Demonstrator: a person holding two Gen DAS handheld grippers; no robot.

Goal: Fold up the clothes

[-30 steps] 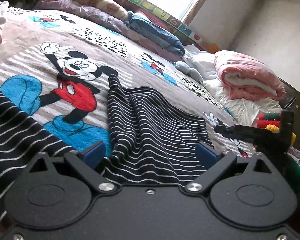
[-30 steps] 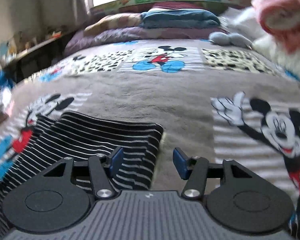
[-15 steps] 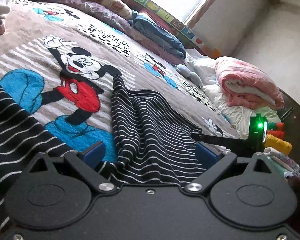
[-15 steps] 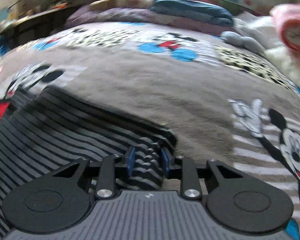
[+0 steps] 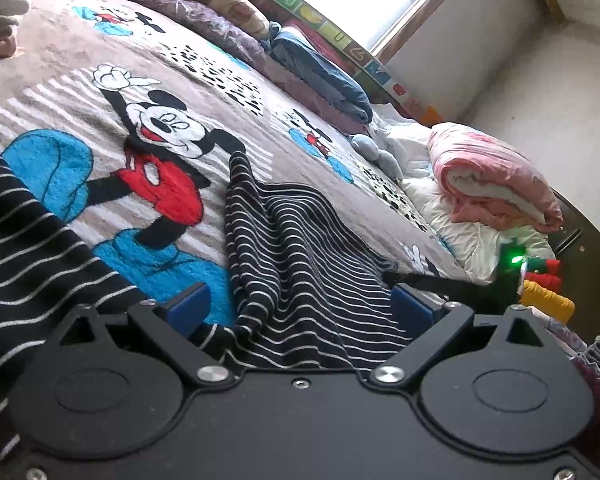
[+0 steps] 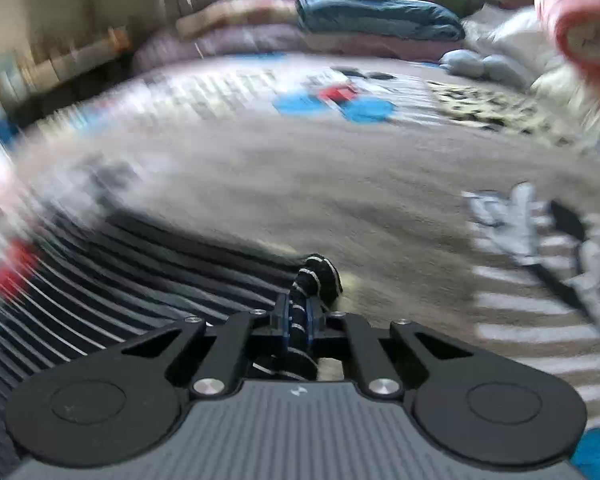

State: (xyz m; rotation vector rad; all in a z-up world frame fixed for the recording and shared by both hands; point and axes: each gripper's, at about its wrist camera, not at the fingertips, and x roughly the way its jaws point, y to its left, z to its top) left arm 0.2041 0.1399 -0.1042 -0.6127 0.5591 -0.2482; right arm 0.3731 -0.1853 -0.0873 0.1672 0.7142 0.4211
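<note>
bed blanket [image 5: 80, 64] | 1 striped garment [image 5: 300, 248] | R gripper [image 6: 299, 314] jaws clamped on hem | L gripper [image 5: 300, 308] agape

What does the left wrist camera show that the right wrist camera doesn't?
Only the left wrist view shows the left gripper open over the striped garment, a green light, and folded clothes at far left. Only the right wrist view shows the right gripper shut on a bunched corner of that garment. Both show the cartoon blanket, blue bedding and pink quilt.
</note>
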